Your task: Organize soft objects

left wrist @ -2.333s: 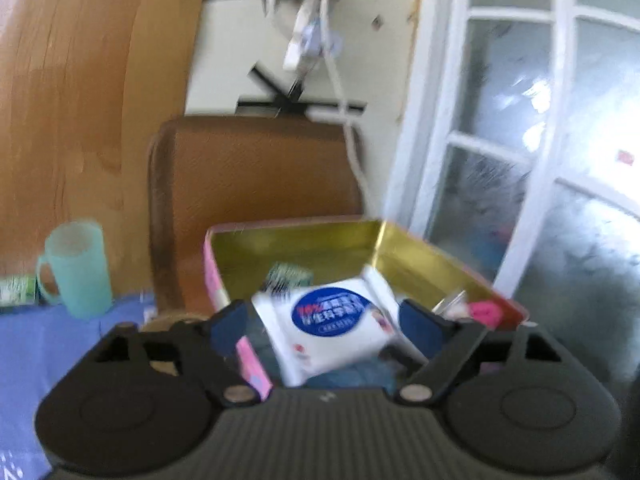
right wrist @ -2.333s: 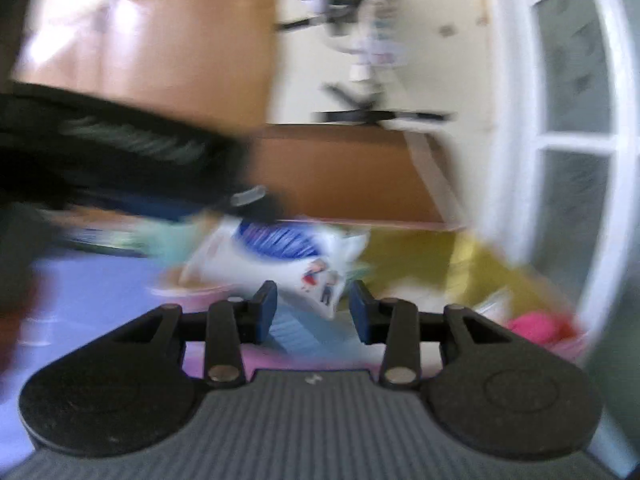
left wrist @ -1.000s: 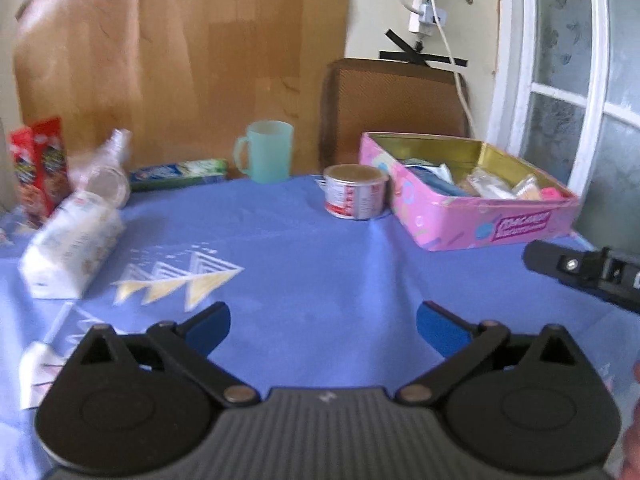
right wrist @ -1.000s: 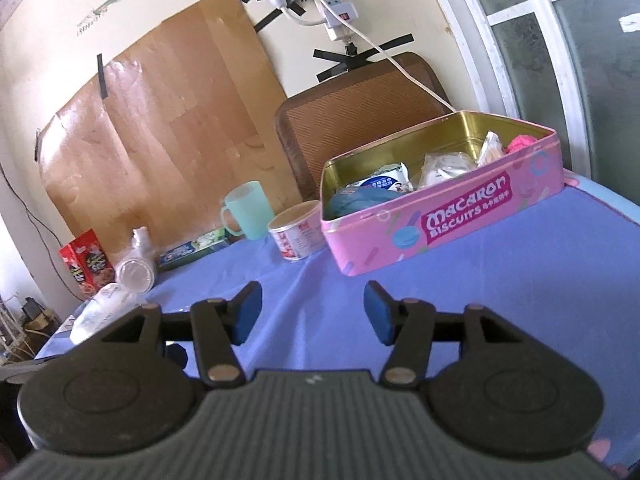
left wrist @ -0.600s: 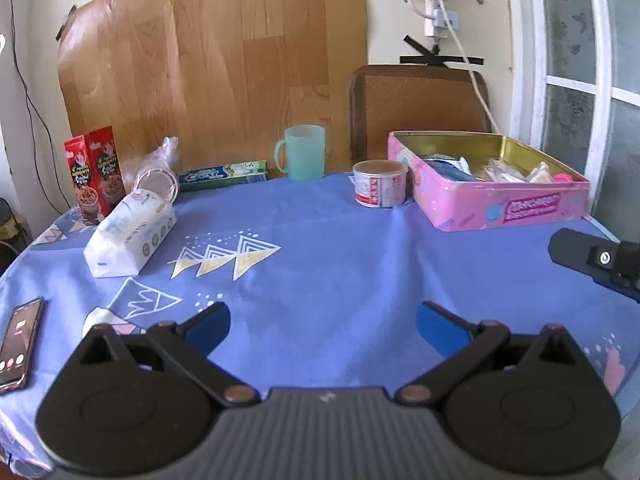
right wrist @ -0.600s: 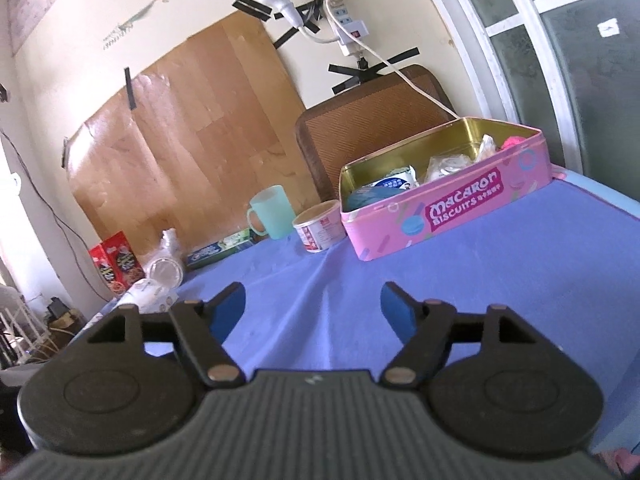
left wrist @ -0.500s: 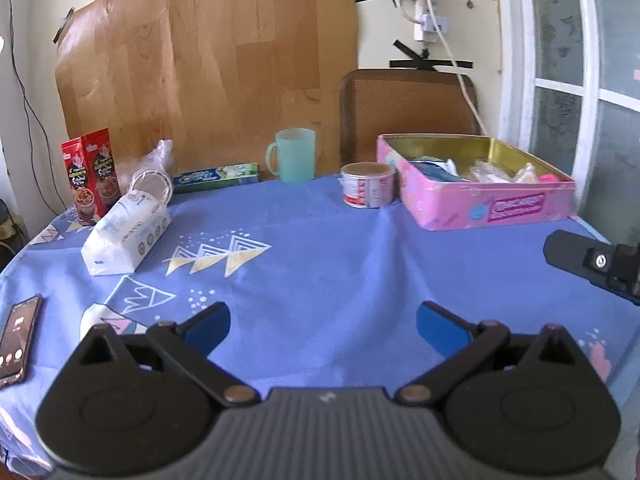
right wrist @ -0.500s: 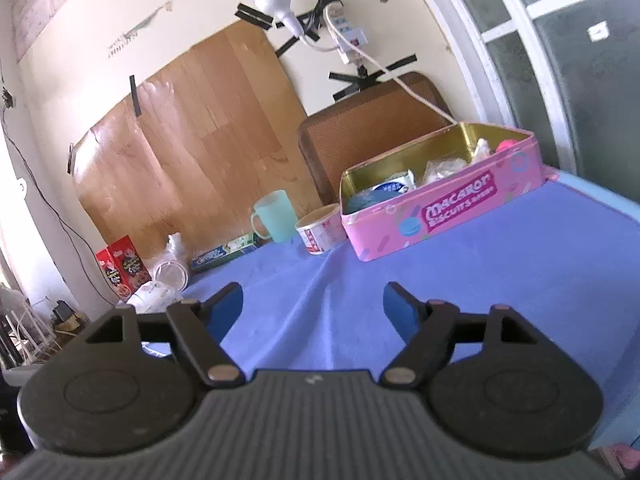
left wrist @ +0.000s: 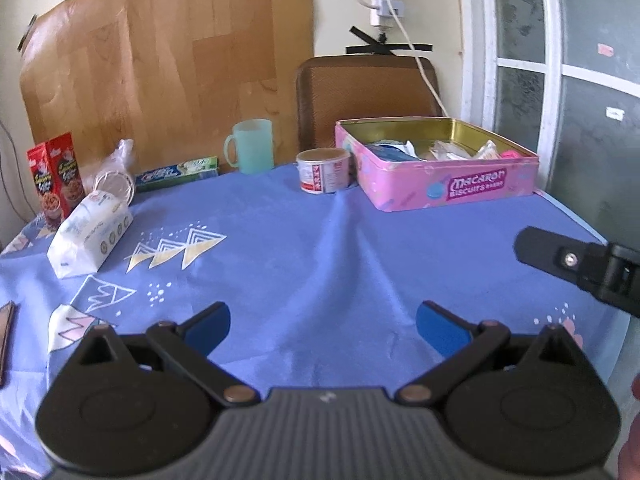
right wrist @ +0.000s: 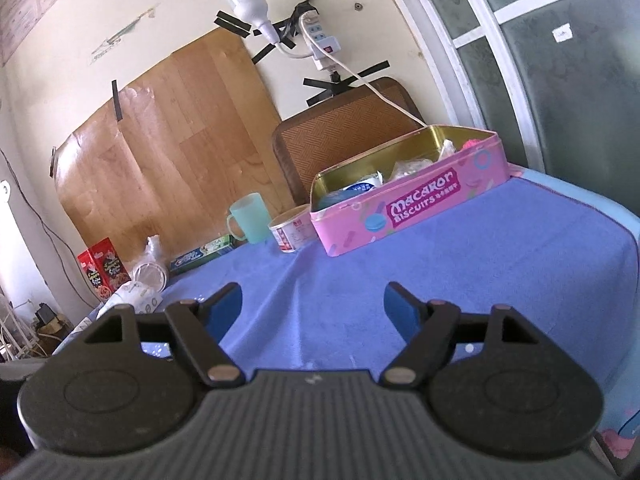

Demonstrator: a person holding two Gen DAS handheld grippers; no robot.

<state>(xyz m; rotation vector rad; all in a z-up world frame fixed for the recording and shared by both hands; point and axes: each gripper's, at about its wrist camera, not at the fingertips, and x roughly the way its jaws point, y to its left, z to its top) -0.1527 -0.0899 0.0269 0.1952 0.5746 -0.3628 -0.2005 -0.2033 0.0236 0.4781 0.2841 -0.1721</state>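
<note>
Packets (left wrist: pixel 448 148) lie piled inside the pink biscuit tin (left wrist: pixel 452 188), well ahead and right of the left tongs (left wrist: pixel 323 326). Both left and right tongs (right wrist: pixel 313 307) hover spread and empty above the blue-clothed worktop (left wrist: pixel 320 248); a white tissue pack (left wrist: pixel 90 234) lies far left.

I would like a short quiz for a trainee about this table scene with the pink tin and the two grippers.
1. True or false: the left gripper and the right gripper are both open and hold nothing.
2. What stands directly beside the pink tin, on the side nearer the green mug?
A) a red snack box
B) a small round can
C) a toothpaste box
3. Fill in: the white soft pack lies on the blue ____, apart from the tin.

Key:
1. True
2. B, the small round can
3. tablecloth
</note>
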